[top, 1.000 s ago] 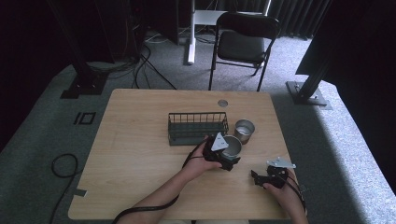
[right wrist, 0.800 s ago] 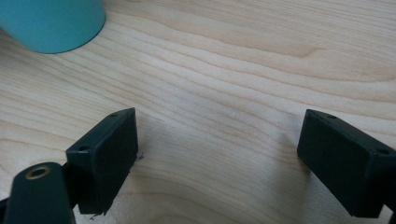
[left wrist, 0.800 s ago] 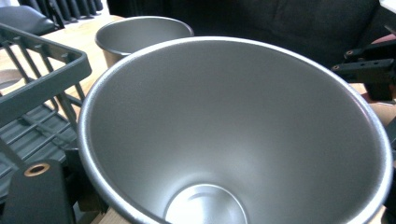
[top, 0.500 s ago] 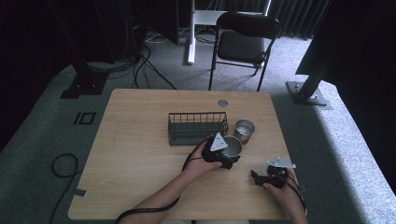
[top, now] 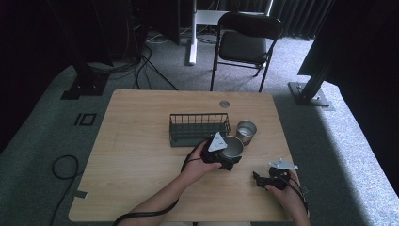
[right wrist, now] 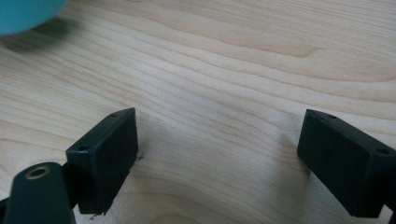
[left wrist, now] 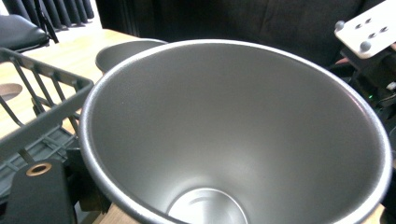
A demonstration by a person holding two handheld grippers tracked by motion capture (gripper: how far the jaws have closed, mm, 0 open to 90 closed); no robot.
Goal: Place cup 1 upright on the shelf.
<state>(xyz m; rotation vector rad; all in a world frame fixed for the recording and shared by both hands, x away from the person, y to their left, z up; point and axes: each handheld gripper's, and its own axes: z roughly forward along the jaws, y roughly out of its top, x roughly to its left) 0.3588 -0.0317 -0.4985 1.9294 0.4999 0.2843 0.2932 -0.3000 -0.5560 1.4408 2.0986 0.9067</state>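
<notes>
Since the left gripper has its fingers clamped on the steel cup rim, lift it straight, clear of the wire basket, while the right gripper rests wide open on the counter.

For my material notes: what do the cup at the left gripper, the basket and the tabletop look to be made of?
Cup: likely stainless steel, brushed satin grey, with a soft sheen and rolled rim. Basket: thin dark wire, probably coated metal, matte. Tabletop: light wood or wood-look laminate; grain lines show, low gloss.
</notes>
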